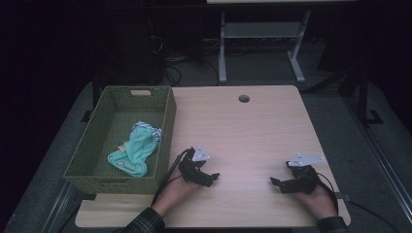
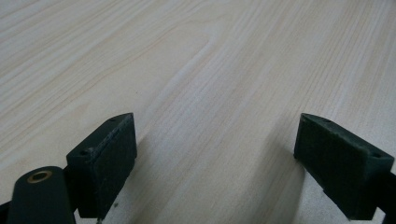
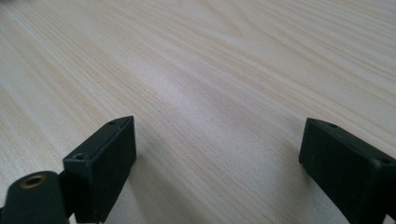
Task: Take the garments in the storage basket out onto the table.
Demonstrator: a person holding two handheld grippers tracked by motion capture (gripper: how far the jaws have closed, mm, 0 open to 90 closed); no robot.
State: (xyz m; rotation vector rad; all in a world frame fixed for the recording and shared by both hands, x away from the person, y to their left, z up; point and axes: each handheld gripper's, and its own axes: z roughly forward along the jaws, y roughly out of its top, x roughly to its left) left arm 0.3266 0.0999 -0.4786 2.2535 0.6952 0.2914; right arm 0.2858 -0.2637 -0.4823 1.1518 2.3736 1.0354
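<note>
Left black two-jaw gripper (image 1: 212,177) sitting down low on the pale wood-grain table (image 1: 252,126), around 7 o'clock from the middle of the top, jaws spread wide with nothing but bare wood between them. Same story in the left gripper view: left gripper (image 2: 215,154) gaping, grain running straight through the gap. Right black two-jaw gripper (image 1: 275,183) parked around 5 o'clock, likewise wide apart and empty, tips pointing inward toward the other one. Right gripper view agrees: right gripper (image 3: 217,156) over plain tabletop, nothing pinched.

Moving outward, at roughly 9 o'clock: green woven rectangular basket (image 1: 165,126) hanging partly off the left table edge. Inside it, a crumpled mint-green cloth garment (image 1: 135,151) with a white-and-dark striped bit at its far end and a small tan tag near the middle. Bunched up, not folded, lying diagonally across the basket floor toward the right wall, well apart from both grippers.

Progress guess: looks pretty much wrapped up, since the garment is already in the basket and the tabletop holds nothing else to collect. Or possibly the very start, if the job is pulling it back out. Can't say which from this alone. Either way, no contact with anything right now, just two idle tools resting near the front edge.
</note>
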